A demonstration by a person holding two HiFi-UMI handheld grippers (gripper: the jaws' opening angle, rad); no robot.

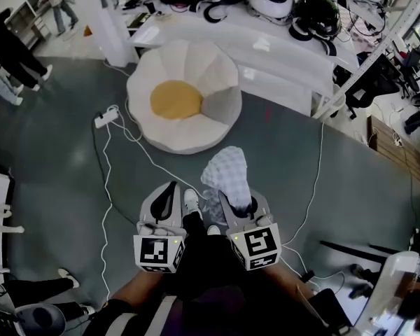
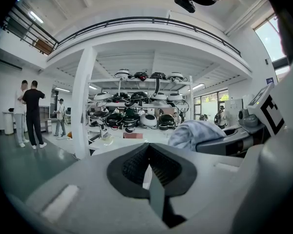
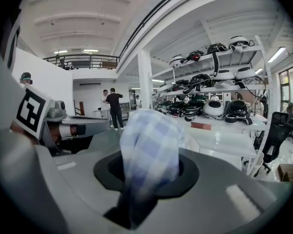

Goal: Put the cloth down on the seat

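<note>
A round white petal-shaped seat point(image 1: 213, 72) with a yellow cushion point(image 1: 176, 99) stands on the grey floor ahead of me. My right gripper point(image 1: 239, 205) is shut on a blue-and-white checked cloth point(image 1: 227, 176), which bunches up out of the jaws well short of the seat. In the right gripper view the cloth point(image 3: 149, 150) fills the gap between the jaws of the right gripper point(image 3: 146, 172). To its left, at the same height, my left gripper point(image 1: 169, 194) is shut with nothing in it. The left gripper view shows the left gripper point(image 2: 149, 155) with its pads meeting, and the cloth point(image 2: 193, 132) off to the right.
White cables and a power strip point(image 1: 106, 117) run across the floor left of the seat. A white pillar point(image 1: 106, 19) and long white shelving with helmets point(image 1: 280, 5) stand behind it. People point(image 1: 14, 47) stand at far left. A black chair point(image 1: 367, 82) is at right.
</note>
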